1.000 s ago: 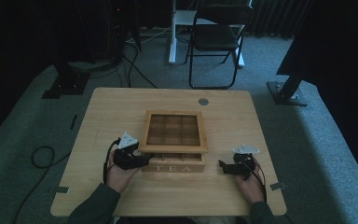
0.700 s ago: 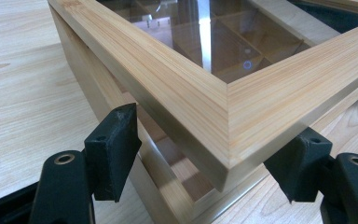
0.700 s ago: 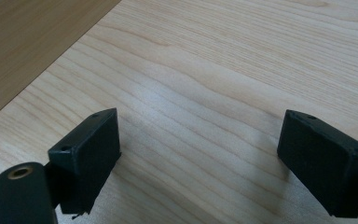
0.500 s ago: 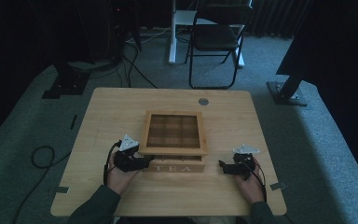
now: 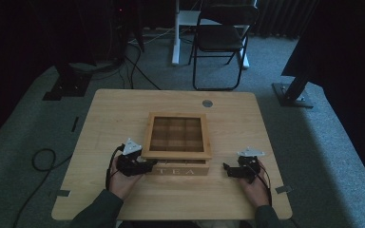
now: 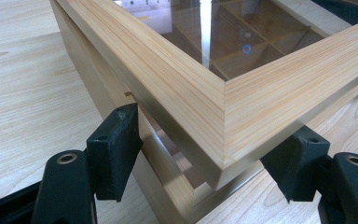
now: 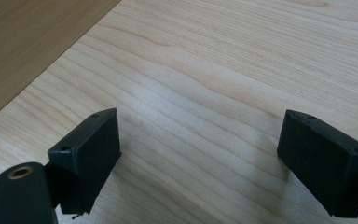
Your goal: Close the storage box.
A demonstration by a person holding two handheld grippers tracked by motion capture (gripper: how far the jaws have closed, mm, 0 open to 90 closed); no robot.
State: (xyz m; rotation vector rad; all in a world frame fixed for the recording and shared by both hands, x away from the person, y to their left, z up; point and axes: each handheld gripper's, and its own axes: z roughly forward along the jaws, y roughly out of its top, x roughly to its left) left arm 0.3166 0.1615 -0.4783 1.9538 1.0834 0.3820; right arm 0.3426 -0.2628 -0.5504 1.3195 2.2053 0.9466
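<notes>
Tea box (image 5: 177,142) with empty compartments, lid slightly raised.
Left gripper (image 5: 147,166), at its 8 o'clock corner, has been closing around the lid corner; right gripper (image 5: 227,169) gapes apart.

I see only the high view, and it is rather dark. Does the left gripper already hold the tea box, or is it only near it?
Observer: The left gripper has the near corner of the tea box lid between its jaws. They have just been closing a little, but I see no pad pressing on the wood.
Operator: Does the lid lie flat on the box?
Observer: No. At that corner a gap shows between the lid and the box body.
Operator: And the right gripper?
Observer: The right gripper is open, with only bare table between its jaws.
</notes>
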